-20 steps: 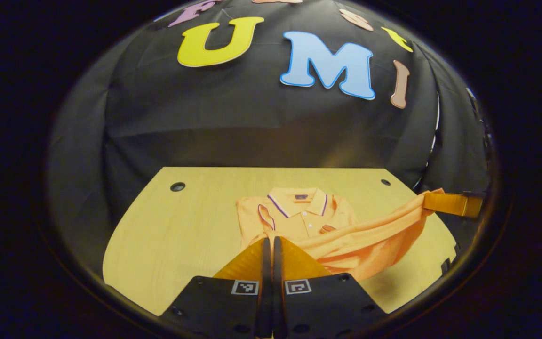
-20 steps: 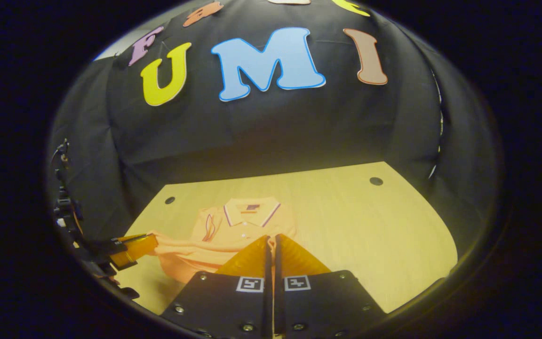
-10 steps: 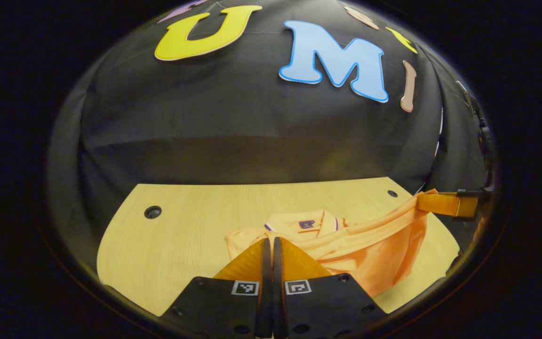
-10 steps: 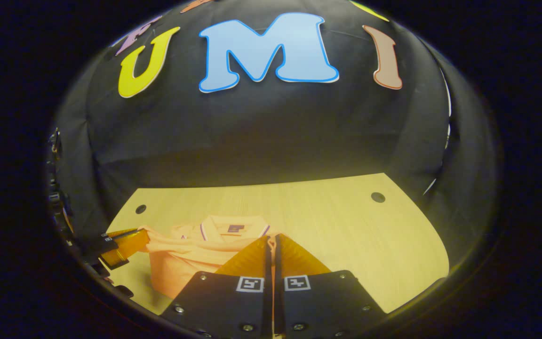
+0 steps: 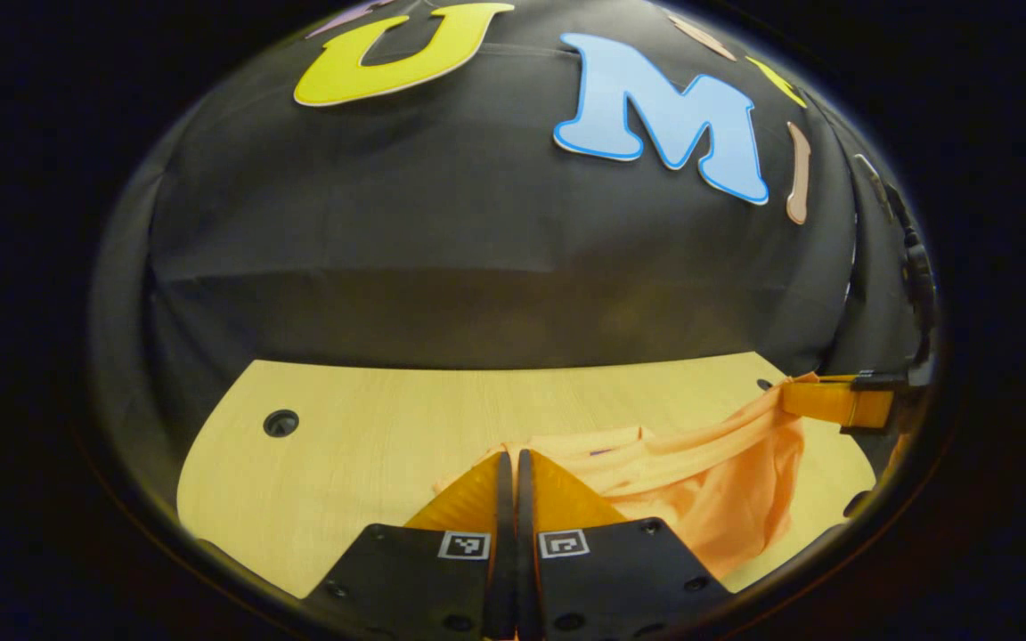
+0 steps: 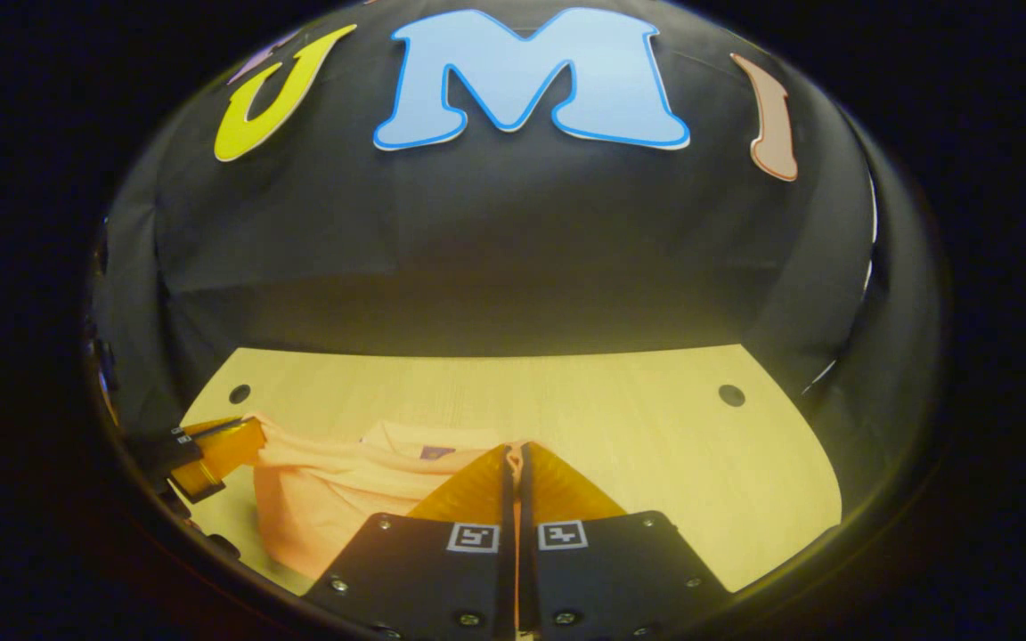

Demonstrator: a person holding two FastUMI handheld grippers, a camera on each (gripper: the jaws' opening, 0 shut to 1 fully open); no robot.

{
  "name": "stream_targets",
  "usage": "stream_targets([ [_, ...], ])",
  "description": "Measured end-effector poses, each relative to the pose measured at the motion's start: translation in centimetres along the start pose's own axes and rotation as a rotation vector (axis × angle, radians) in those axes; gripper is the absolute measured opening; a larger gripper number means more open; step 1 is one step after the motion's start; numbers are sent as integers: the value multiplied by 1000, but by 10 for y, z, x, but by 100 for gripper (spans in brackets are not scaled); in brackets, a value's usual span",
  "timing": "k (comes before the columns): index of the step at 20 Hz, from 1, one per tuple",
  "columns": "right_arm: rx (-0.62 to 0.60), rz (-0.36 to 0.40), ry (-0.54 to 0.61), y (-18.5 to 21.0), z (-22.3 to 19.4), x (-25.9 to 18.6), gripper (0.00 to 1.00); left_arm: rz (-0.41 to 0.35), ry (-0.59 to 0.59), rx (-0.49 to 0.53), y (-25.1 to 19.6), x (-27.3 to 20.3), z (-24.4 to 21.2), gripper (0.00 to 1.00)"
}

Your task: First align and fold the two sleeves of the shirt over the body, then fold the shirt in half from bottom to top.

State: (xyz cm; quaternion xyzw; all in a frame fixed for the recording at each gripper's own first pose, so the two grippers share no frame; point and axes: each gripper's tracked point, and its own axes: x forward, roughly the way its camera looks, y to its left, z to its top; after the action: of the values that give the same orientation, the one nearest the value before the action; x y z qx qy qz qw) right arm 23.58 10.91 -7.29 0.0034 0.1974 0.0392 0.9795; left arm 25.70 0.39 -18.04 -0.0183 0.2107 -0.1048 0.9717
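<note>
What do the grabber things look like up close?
Each gripper, the left gripper and the right gripper, has two wedge-shaped fingers that narrow to a point. Behind them sit two black blocks with small screws, each carrying a little black-and-white square marker.

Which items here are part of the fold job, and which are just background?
In the job:
- orange shirt, bottom hem lifted
- left gripper, shut on the hem
- right gripper, shut on the hem

Background:
- wooden table
- table holes

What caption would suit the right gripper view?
Both grippers lift the orange shirt's hem above the wooden table.
</note>
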Motion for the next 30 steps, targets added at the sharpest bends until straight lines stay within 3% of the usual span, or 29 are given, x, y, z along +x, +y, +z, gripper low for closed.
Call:
stream_targets([
  [10,-24,-48,-4,-7,1,43,1,31,-83,52,5,31,12,6],
  [18,-87,-65,79,-4,-24,61,6,62,-11,46,15,52,-17,7],
  [24,-117,-80,125,-7,-37,59,8,38,31,45,14,52,-28,12],
  [28,-131,-95,123,-7,-36,50,30,27,35,53,12,49,-29,18],
  [29,-133,-95,118,-6,-35,47,39,23,33,50,11,46,-27,27],
  [30,-136,-97,114,-6,-35,44,41,34,26,54,13,44,-25,33],
])
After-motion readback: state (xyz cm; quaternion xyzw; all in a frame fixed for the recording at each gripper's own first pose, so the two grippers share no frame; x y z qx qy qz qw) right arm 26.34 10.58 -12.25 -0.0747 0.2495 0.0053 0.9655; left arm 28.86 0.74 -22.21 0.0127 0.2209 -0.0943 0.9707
